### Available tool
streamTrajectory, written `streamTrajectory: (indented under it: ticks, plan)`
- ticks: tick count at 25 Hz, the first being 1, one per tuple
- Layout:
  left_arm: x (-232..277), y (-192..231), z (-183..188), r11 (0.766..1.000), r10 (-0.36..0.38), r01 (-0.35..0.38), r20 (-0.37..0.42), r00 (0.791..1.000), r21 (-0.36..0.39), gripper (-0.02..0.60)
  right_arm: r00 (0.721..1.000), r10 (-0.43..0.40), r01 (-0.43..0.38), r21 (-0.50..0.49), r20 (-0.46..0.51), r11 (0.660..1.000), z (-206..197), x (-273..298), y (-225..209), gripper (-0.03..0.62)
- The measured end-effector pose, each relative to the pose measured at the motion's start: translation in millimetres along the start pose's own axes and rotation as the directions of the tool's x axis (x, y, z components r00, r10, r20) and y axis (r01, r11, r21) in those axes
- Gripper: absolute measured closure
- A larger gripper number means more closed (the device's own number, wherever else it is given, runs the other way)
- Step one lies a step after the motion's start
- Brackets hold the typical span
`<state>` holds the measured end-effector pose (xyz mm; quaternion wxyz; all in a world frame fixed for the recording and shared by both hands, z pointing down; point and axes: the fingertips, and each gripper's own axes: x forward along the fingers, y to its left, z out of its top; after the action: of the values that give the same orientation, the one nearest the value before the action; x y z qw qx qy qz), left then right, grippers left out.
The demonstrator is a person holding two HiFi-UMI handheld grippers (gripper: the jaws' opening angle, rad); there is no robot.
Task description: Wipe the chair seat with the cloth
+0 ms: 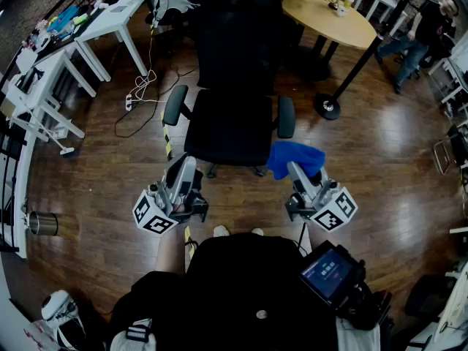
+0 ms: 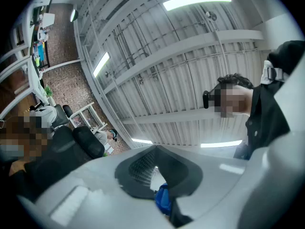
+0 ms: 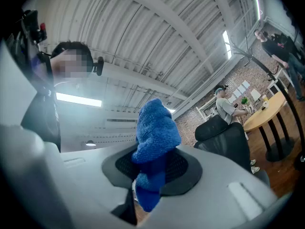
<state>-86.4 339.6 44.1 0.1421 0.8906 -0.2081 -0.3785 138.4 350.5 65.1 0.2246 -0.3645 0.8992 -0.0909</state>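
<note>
The black office chair stands in the middle of the head view, its seat (image 1: 228, 126) bare and dark. A blue cloth (image 1: 295, 157) is bunched just off the seat's front right corner, with my right gripper (image 1: 296, 170) shut on it. In the right gripper view the cloth (image 3: 155, 132) sticks up from between the closed jaws (image 3: 150, 175). My left gripper (image 1: 183, 165) hovers at the seat's front left corner, clear of the chair. Its jaws (image 2: 157, 175) are shut with nothing between them. Both gripper cameras face the ceiling.
A round wooden table (image 1: 344, 20) and a black pole with a round base (image 1: 327, 108) stand behind the chair at the right. White desks (image 1: 110, 20) line the left side. A power strip with cables (image 1: 139, 93) lies on the wooden floor; a metal can (image 1: 42, 224) sits far left.
</note>
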Motion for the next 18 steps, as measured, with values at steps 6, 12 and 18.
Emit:
streamTrajectory:
  ticks: [6,12,18]
  plan:
    - [-4,14,8,1.0,0.002,-0.002,0.009,1.0,0.007,0.588,1.0,-0.002,0.001,-0.022,-0.018,1.0,-7,12,-4,0.5]
    - [-5,44,13,1.0,-0.01,0.01,0.018,1.0,0.007,0.588,0.999,-0.015,0.012,-0.065,-0.045,0.998,-22,30,-20,0.5]
    - [16,119,13,1.0,0.019,-0.019,0.01,1.0,0.002,0.588,0.993,-0.039,0.033,-0.054,-0.107,0.998,-52,76,-81,0.5]
